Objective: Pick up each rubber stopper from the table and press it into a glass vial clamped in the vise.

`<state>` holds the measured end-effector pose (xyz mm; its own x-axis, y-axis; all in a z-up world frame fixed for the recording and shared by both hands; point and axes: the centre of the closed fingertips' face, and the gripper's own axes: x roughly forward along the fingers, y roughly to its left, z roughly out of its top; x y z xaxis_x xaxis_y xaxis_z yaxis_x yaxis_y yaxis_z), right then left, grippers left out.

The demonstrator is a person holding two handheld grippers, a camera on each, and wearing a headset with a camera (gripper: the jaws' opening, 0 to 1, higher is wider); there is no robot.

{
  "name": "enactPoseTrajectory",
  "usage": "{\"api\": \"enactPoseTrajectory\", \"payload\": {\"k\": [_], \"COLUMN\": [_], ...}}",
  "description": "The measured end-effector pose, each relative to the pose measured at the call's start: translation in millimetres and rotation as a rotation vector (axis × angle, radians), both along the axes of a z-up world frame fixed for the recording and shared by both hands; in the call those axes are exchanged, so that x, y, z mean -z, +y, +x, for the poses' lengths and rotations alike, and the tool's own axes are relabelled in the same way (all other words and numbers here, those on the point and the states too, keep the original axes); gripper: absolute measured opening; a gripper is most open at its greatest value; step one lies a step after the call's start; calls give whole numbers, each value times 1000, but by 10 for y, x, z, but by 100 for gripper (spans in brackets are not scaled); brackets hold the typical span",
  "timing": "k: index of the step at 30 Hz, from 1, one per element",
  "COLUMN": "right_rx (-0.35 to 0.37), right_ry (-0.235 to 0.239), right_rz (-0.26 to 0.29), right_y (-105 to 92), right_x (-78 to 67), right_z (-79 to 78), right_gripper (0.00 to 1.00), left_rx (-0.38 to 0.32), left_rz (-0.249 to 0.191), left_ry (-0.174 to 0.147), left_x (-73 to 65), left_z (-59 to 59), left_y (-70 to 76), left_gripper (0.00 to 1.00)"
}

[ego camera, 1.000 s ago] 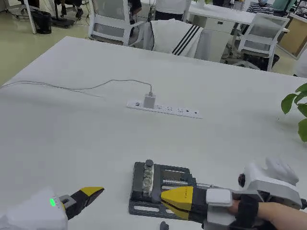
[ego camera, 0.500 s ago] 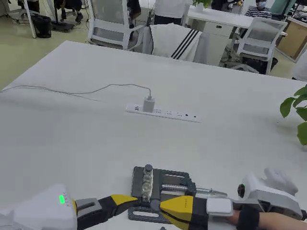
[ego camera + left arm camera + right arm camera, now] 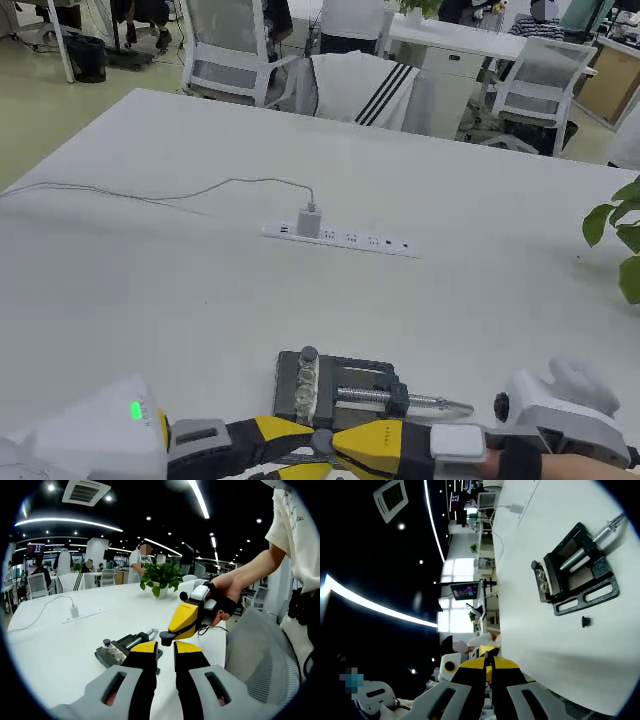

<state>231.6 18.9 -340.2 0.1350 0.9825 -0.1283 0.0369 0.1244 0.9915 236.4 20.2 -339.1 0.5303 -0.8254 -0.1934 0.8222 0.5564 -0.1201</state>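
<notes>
Head view: the vise (image 3: 352, 370) sits near the front edge of the desk (image 3: 200, 300), with glass vials (image 3: 307, 380) clamped upright in it. Just in front of it, the right gripper (image 3: 167, 637) is clenched on a dark rubber stopper (image 3: 165, 638). The left gripper (image 3: 165, 649) has its jaws slightly parted and empty. Another stopper (image 3: 585, 621) lies on the desk beside the vise.

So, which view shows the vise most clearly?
The right gripper view: the whole vise lies in plain sight from above. The head view has its near edge hidden behind the right gripper; the left gripper view shows it low, side-on.
</notes>
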Motion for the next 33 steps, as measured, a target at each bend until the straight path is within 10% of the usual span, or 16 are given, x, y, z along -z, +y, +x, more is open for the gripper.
{"api": "enactPoseTrajectory", "payload": {"k": [25,33], "right_rx": [16,12], "right_ry": [59,-47], "right_rz": [75,54], "right_y": [-11,-8], "right_x": [-29,-26], "right_z": [-30,-15], "right_gripper": [0,1], "left_rx": [25,23], "left_rz": [-33,-37], "left_ry": [6,17], "left_x": [-65,-64], "left_z": [-40,-35], "left_y": [-21,-11], "left_gripper": [4,3]}}
